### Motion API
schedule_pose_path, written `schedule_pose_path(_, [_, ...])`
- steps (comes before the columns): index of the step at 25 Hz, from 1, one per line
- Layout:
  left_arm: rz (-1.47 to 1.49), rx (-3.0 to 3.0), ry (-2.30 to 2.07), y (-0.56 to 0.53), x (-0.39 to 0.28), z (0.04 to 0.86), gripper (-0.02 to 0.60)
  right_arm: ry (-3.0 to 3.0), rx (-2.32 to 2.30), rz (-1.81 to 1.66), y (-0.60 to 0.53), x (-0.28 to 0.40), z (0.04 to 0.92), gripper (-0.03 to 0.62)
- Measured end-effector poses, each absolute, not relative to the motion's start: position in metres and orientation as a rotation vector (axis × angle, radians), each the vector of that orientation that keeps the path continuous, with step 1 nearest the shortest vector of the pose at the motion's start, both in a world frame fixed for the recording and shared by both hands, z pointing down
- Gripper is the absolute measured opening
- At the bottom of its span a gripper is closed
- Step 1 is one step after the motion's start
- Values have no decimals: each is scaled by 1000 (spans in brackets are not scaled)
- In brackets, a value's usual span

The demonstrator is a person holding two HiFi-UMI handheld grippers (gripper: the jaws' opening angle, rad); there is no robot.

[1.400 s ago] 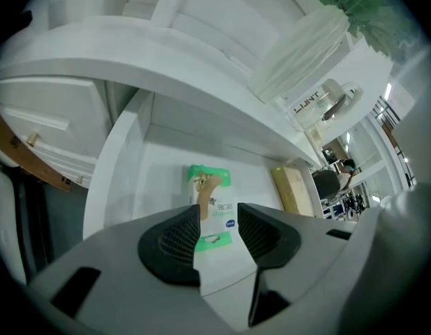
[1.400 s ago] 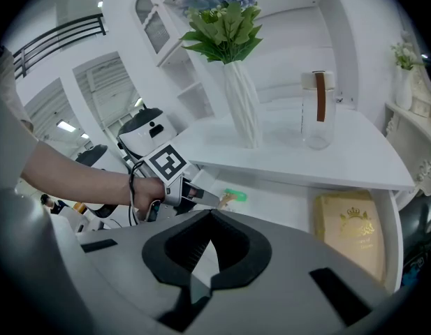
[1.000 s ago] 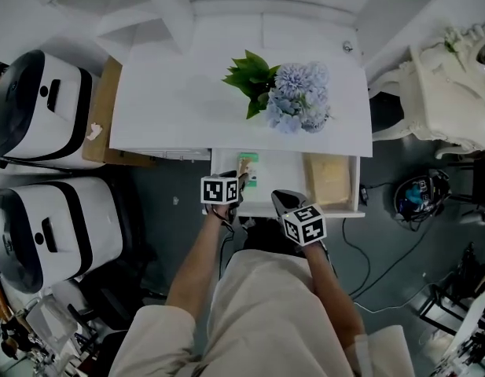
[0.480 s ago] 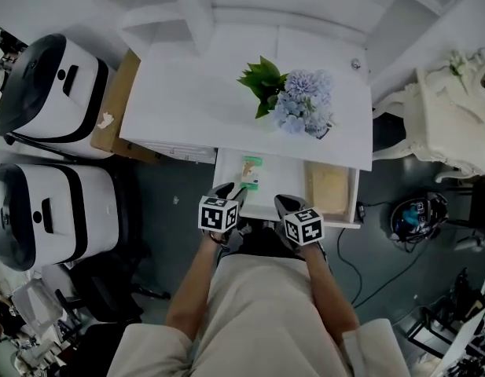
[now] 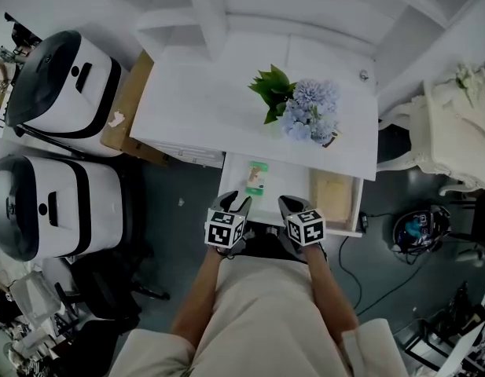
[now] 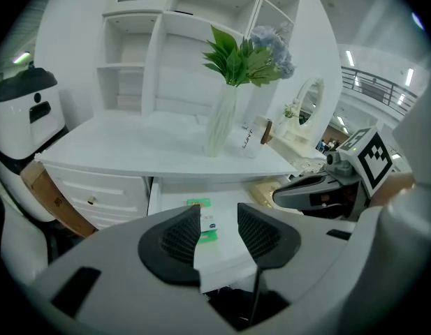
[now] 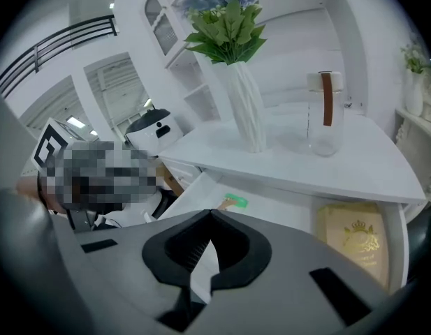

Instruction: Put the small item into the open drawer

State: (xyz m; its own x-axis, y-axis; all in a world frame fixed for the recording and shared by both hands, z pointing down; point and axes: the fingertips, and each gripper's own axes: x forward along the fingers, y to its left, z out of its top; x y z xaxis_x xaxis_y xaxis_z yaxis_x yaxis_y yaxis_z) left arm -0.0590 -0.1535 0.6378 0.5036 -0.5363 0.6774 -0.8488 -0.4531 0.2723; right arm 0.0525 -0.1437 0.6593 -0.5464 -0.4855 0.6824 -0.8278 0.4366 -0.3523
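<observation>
Head view: small item [image 5: 256,177] is lying flat in the open drawer [image 5: 285,183], left half. It's a green/white packet, print too small to read. Left claw [image 5: 236,203] and right claw [image 5: 288,204] are hovering at the drawer's front edge, near the item, not touching. Marker cubes are covering most of the jaws here.

Left gripper view: left claw [image 6: 215,215] is standing spread, nothing pinched. Item [image 6: 207,223] is showing thru the gap, in the drawer beyond, edges hidden by the pads.

Right gripper view: right claw [image 7: 212,218] is pressing together, empty. Item [image 7: 236,202] is showing as a green strip w/ tan end, rest cut off by the claw.
</observation>
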Motion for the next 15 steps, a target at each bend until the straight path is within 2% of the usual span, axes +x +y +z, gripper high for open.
schedule_pose_path(5, [573,2177,-1095,-150,-55,639,158,-2210,1116,931,-145,54,657,25])
schedule_pose_path(15, [649,2224,-1097,-147,-53,643,103,-2215,1124,914,-146,54,654,25])
